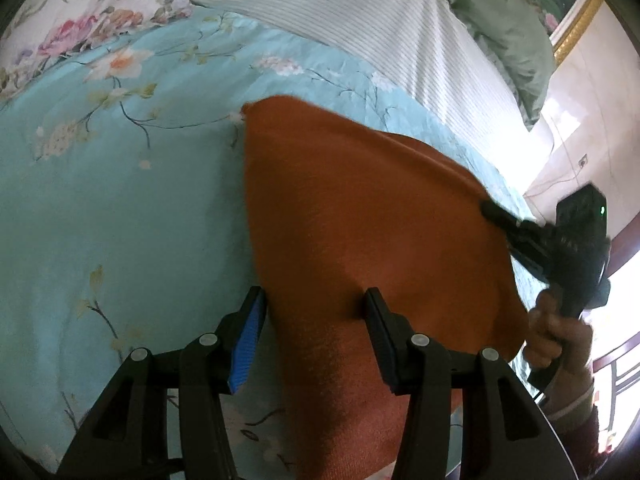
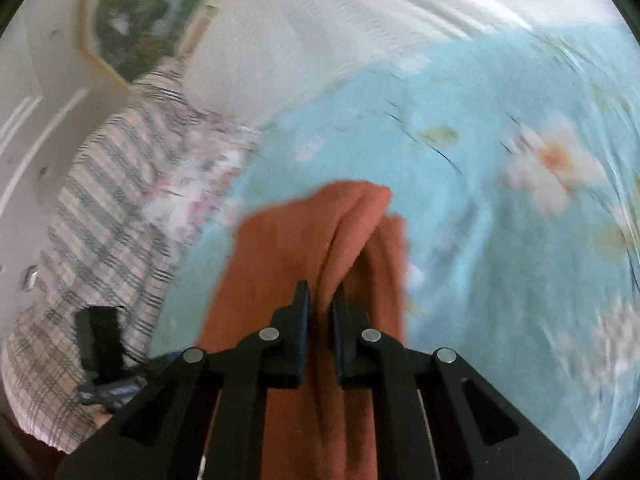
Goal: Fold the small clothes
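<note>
Bedsheet: a light blue floral cotton sheet (image 1: 120, 208) covers the bed under both of your tools.
Blanket: a white ribbed blanket (image 1: 360, 12) lies along the sheet's far edge.
Garment: the rust-orange knit cloth (image 1: 360, 220) lies on the blue sheet, its right side lifted into a ridge.
Left gripper: your left gripper (image 1: 316, 304) stands spread, one finger beside the cloth's left edge, the other over the cloth, and grips nothing.
Right gripper: your right gripper (image 2: 321, 296) is pressed together, pinching a bunched fold of the orange cloth.
Hand: your right hand (image 1: 556, 336) holds that tool's handle.
</note>
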{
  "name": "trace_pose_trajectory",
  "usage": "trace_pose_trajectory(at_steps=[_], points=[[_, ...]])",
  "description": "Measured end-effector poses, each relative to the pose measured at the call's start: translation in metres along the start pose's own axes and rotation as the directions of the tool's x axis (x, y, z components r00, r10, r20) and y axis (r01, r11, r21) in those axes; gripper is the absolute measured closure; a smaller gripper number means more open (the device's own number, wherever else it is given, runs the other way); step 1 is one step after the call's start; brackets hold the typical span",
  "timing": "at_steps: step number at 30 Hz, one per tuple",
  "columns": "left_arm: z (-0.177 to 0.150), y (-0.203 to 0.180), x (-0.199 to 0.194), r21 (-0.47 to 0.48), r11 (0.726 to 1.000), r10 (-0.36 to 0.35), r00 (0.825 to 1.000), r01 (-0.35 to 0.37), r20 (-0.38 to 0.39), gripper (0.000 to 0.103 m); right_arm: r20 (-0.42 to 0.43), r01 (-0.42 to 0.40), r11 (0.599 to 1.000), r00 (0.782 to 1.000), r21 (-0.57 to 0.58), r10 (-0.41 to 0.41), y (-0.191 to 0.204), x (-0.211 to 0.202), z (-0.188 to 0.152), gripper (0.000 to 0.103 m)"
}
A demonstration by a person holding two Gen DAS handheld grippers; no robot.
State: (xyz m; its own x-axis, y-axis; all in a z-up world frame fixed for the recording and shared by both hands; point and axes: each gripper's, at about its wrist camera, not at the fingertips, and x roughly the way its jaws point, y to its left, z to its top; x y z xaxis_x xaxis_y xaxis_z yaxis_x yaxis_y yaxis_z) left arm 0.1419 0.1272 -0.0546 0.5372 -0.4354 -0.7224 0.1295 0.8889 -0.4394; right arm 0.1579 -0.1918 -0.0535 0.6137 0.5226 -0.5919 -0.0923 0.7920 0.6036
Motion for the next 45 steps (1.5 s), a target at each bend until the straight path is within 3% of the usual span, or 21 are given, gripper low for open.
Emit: trace_pose_trajectory(at_steps=[3, 6, 8, 12, 15, 18, 20, 24, 25, 27, 29, 30, 32, 36, 40, 43, 45], points=[[-0.006, -0.003, 0.016, 0.012, 1.0, 0.017, 0.999, -0.017, -0.04, 0.052, -0.026, -0.015, 0.997, 1.0, 0.074, 0.017, -0.02, 0.018, -0.01, 0.091], [-0.01, 0.0, 0.023, -0.004, 1.0, 0.014, 0.999, -0.015, -0.052, 0.051, -0.005, -0.011, 0.998, 1.0, 0.062, 0.011, -0.014, 0.015, -0.006, 0.087], [-0.009, 0.004, 0.023, -0.019, 1.0, 0.004, 0.999, -0.005, -0.053, 0.05, -0.004, 0.019, 0.999, 1.0, 0.037, -0.018, -0.008, 0.011, -0.001, 0.081], [-0.006, 0.013, 0.024, -0.047, 0.999, -0.018, 0.998, 0.015, -0.066, 0.049, 0.067, 0.109, 0.994, 0.992, -0.002, -0.109, 0.009, -0.018, 0.005, 0.08], [0.0, 0.012, 0.018, -0.043, 0.999, 0.011, 0.998, -0.013, -0.057, 0.048, 0.086, 0.04, 0.999, 0.996, -0.036, -0.036, 0.028, -0.031, 0.005, 0.08], [0.01, 0.002, 0.004, -0.016, 0.999, 0.05, 0.999, -0.05, -0.008, 0.052, 0.038, -0.035, 0.998, 0.999, -0.054, 0.037, 0.043, -0.021, 0.003, 0.08], [0.02, -0.004, -0.008, -0.013, 1.0, 0.0, 0.999, 0.0, 0.037, 0.052, 0.007, -0.056, 0.997, 0.998, -0.052, 0.056, 0.05, -0.006, 0.003, 0.08], [0.03, -0.019, 0.0, 0.016, 0.992, -0.124, 0.992, 0.124, 0.031, 0.052, -0.036, -0.039, 0.999, 0.999, -0.013, 0.039, 0.044, 0.031, 0.011, 0.08], [0.033, -0.023, 0.007, 0.037, 0.991, -0.127, 0.992, 0.126, 0.022, 0.052, -0.037, -0.028, 1.0, 0.999, -0.009, 0.028, 0.041, 0.035, 0.013, 0.08], [0.037, -0.026, 0.024, 0.064, 0.994, -0.093, 0.996, 0.093, 0.003, 0.052, -0.033, 0.073, 0.997, 0.997, -0.014, -0.073, 0.029, 0.047, 0.016, 0.08], [0.042, -0.018, 0.047, 0.047, 0.999, -0.024, 0.999, 0.026, -0.047, 0.057, -0.035, 0.063, 0.998, 0.997, 0.026, -0.062, 0.012, 0.056, 0.014, 0.084], [0.042, -0.011, 0.057, 0.027, 1.0, -0.005, 0.998, 0.007, -0.064, 0.071, -0.024, 0.044, 0.998, 0.999, 0.052, -0.042, 0.004, 0.058, 0.012, 0.089], [0.041, -0.002, 0.058, 0.01, 1.0, -0.024, 0.998, 0.025, -0.052, 0.081, -0.012, 0.04, 0.998, 0.999, 0.052, -0.039, 0.001, 0.057, 0.01, 0.093], [0.037, 0.01, 0.057, -0.001, 0.999, -0.036, 0.998, 0.036, -0.043, 0.095, -0.016, 0.042, 0.998, 0.999, 0.042, -0.041, 0.008, 0.051, 0.009, 0.09], [0.034, 0.014, 0.045, -0.058, 0.996, -0.067, 0.997, 0.065, -0.037, 0.094, -0.035, 0.053, 0.999, 0.998, -0.008, -0.053, 0.026, 0.025, -0.006, 0.089], [0.022, 0.002, 0.025, 0.003, 0.999, -0.049, 0.998, 0.05, -0.024, 0.089, -0.043, 0.049, 0.997, 0.998, -0.053, -0.051, 0.037, 0.005, -0.027, 0.089], [0.009, -0.008, 0.01, 0.055, 0.995, -0.084, 0.996, 0.085, -0.02, 0.085, -0.058, 0.048, 0.996, 0.997, -0.076, -0.053, 0.04, -0.012, -0.048, 0.089]])
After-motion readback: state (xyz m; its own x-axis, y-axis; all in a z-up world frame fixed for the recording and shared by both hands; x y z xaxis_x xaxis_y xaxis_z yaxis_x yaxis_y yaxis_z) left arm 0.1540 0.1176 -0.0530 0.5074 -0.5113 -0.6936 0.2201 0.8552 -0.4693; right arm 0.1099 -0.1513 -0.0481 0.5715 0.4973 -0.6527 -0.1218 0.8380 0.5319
